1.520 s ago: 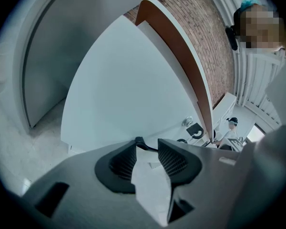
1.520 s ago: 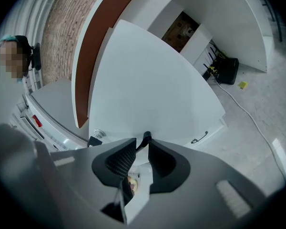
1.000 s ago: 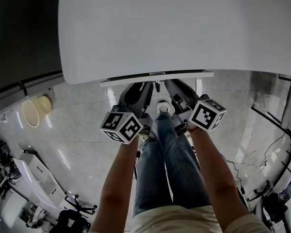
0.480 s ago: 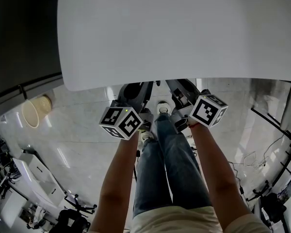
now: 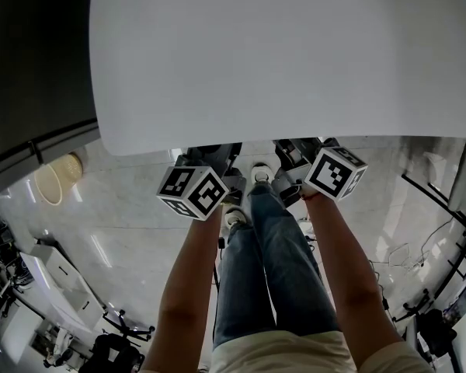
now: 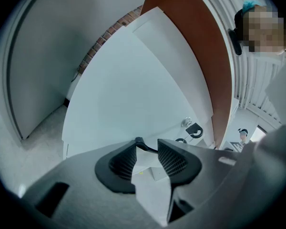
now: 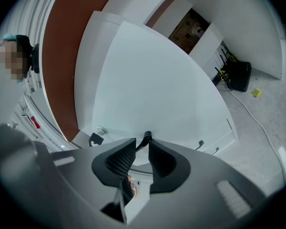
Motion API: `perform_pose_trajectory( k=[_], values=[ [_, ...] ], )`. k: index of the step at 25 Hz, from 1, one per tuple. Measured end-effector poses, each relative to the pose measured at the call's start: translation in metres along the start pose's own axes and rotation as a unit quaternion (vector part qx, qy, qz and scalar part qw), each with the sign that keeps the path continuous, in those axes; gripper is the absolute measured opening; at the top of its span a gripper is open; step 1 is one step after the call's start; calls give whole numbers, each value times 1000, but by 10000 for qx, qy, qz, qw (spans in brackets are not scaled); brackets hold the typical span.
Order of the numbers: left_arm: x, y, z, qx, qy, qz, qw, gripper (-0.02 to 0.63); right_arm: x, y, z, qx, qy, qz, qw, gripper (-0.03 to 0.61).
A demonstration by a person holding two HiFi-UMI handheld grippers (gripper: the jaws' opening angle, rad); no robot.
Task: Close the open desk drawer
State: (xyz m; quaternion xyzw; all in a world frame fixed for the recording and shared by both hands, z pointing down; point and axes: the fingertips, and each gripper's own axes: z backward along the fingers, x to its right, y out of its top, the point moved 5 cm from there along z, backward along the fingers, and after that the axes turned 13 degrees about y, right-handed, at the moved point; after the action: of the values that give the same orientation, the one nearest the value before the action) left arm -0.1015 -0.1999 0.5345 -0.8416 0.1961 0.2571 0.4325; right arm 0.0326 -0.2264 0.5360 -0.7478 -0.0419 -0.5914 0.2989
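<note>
The white desk top (image 5: 279, 53) fills the upper head view and hides the drawer. Both grippers reach under its front edge, so only their marker cubes show, the left one (image 5: 193, 193) and the right one (image 5: 335, 173). The left gripper view looks onto the white drawer front (image 6: 133, 94). My left gripper (image 6: 147, 149) is shut on a thin black drawer handle (image 6: 142, 142) that crosses its tips. In the right gripper view my right gripper (image 7: 142, 149) is shut on a black handle (image 7: 146, 138) on the same white front (image 7: 157, 89).
A round lock with a black tag (image 6: 187, 123) sits on the white front. Two more black handles (image 7: 200, 143) lie further right. A black bag with cables (image 7: 238, 75) and a round basket (image 5: 56, 179) rest on the floor. The person's legs (image 5: 272, 263) stand under the grippers.
The white drawer front that stuck out below the desk edge has slid out of sight under the desk top. Both grippers moved forward with it.
</note>
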Motion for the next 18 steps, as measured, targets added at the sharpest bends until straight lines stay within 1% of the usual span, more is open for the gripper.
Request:
perform_pose_trajectory(
  k=[2, 6, 11, 18],
  values=[
    [0, 2, -1, 11, 11, 0, 10000, 144, 0, 1, -2, -8, 60, -1, 10000, 87],
    [-1, 6, -2, 51, 23, 34, 10000, 144, -1, 4, -5, -47, 20, 64, 10000, 89],
    [0, 13, -7, 127, 15, 72, 9999, 144, -3, 11, -12, -6, 135, 63, 9999, 89],
    [2, 19, -18, 152, 46, 114, 9998, 144, 3, 22, -17, -63, 87, 144, 9998, 91]
  ],
)
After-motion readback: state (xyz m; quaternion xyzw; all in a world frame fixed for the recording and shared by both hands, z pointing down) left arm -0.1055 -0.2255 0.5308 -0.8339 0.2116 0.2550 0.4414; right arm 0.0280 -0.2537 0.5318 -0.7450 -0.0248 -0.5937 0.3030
